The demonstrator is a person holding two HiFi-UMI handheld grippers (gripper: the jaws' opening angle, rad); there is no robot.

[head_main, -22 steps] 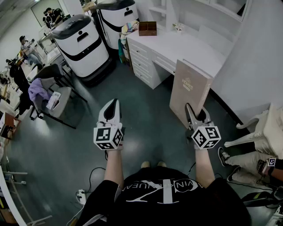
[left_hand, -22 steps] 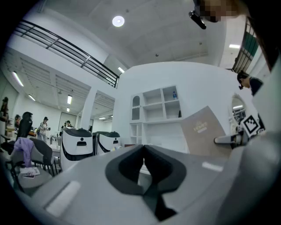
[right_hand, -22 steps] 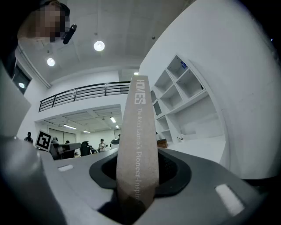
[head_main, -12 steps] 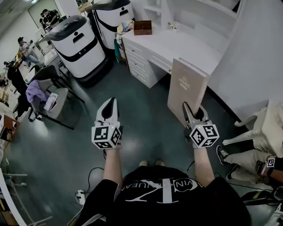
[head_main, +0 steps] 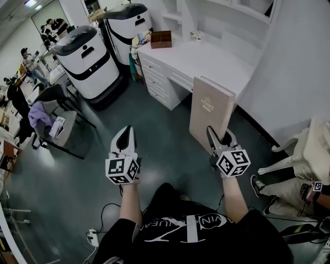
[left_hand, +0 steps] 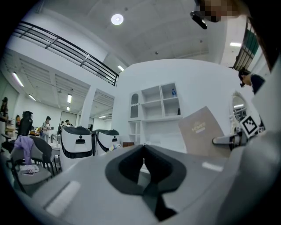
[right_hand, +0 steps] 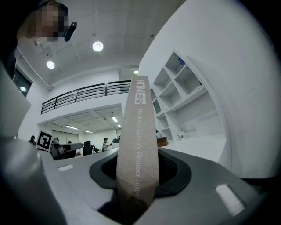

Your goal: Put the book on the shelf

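A tall tan hardcover book (head_main: 209, 111) stands upright in the air in front of the white desk (head_main: 206, 56). My right gripper (head_main: 216, 135) is shut on its lower edge; in the right gripper view the spine (right_hand: 138, 145) rises from between the jaws. My left gripper (head_main: 125, 135) is held level to the left, shut and empty, with its jaw tips together (left_hand: 144, 147). The white shelf unit (head_main: 180, 10) rises behind the desk; in the left gripper view the shelf unit (left_hand: 160, 103) has open compartments and the book (left_hand: 199, 132) shows at right.
Two large white-and-black machines (head_main: 85, 54) (head_main: 126, 23) stand left of the desk. A brown box (head_main: 161, 38) sits on the desk's far end. A chair with purple cloth (head_main: 51, 116) is at left, a white chair (head_main: 304, 149) and a seated person's shoe (head_main: 258, 183) at right. Cables (head_main: 100, 229) lie on the floor.
The person has stepped forward, one leg now covering the feet. Both grippers and the held book have drifted slightly left in the head view; the grip is unchanged.
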